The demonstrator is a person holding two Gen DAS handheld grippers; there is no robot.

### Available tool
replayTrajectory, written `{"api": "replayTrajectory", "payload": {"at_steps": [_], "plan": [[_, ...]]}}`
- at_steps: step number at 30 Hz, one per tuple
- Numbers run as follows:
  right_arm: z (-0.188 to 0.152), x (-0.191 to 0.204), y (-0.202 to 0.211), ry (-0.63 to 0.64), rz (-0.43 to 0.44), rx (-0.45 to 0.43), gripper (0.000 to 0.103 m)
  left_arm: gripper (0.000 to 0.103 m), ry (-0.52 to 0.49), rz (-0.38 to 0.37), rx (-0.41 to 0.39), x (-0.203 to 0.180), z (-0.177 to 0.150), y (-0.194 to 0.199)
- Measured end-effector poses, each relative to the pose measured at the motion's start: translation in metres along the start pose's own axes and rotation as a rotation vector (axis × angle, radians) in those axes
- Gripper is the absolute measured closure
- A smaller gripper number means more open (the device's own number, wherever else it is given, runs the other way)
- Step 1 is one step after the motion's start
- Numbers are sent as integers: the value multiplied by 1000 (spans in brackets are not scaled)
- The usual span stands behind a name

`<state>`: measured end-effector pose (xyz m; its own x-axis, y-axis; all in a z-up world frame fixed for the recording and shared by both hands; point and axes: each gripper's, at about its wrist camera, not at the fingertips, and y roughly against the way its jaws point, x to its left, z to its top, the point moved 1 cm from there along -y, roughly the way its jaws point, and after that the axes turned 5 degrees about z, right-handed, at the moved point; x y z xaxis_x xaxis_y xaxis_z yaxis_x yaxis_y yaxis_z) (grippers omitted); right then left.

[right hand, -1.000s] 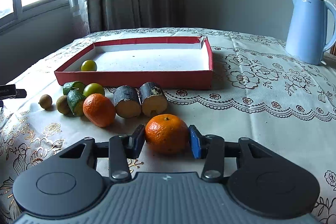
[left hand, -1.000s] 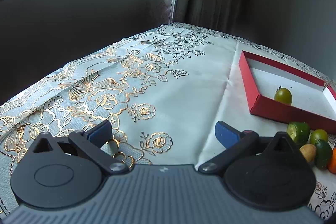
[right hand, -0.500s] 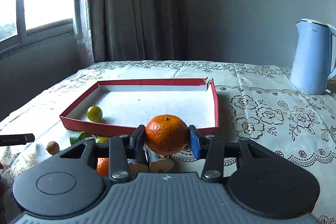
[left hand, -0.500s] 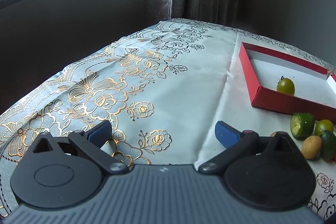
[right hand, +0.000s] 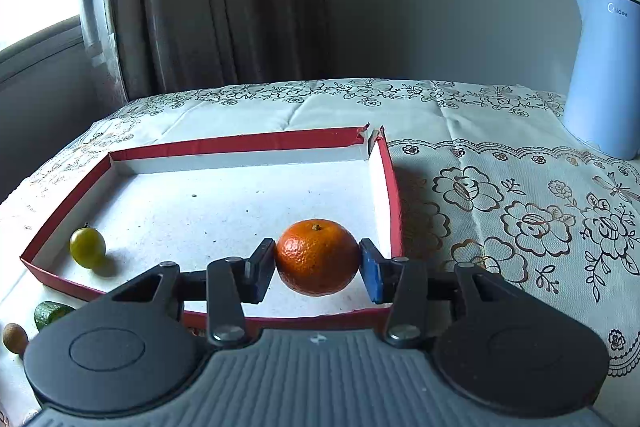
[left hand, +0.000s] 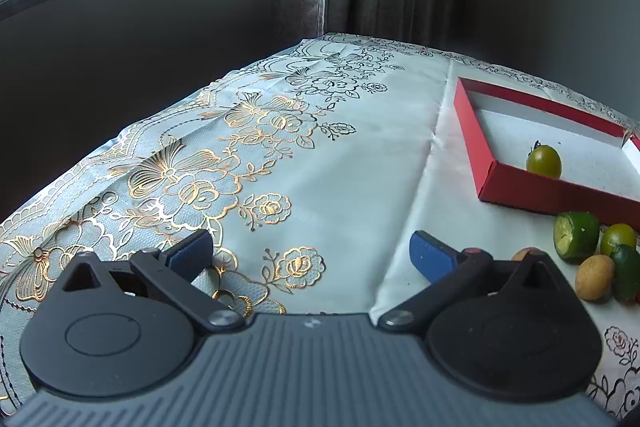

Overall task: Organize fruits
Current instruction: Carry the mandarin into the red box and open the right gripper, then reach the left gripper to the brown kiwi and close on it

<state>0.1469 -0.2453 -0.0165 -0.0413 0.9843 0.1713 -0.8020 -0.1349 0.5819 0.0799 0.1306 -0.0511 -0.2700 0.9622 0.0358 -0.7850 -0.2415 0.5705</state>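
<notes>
Since a second ago you have carried the round orange mandarin (right hand: 318, 257) from the tablecloth to above the shallow red cardboard tray with a white floor (right hand: 208, 205), over its near right corner. Your right tongs (right hand: 318, 269) are opening; the mandarin sits between the blue pads (right hand: 370, 277), which look just at its sides. A small green-yellow tomato (right hand: 87, 247) lies at nine o'clock from it, near the tray's left wall. Your left tongs (left hand: 310, 253) hang released and empty above the floral tablecloth (left hand: 340, 167).
</notes>
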Motion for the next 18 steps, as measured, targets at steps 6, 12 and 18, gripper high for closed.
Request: {"api": "replayTrajectory", "payload": {"at_steps": [6, 12, 18], "plan": [[-12, -2, 32, -12, 19, -41, 40, 0, 5, 5, 1, 1, 0, 0], [-50, 6, 75, 14, -109, -52, 10, 0, 11, 18, -8, 1, -1, 2], [-72, -8, 69, -40, -152, 72, 9, 0, 5, 27, -8, 1, -1, 3]]}}
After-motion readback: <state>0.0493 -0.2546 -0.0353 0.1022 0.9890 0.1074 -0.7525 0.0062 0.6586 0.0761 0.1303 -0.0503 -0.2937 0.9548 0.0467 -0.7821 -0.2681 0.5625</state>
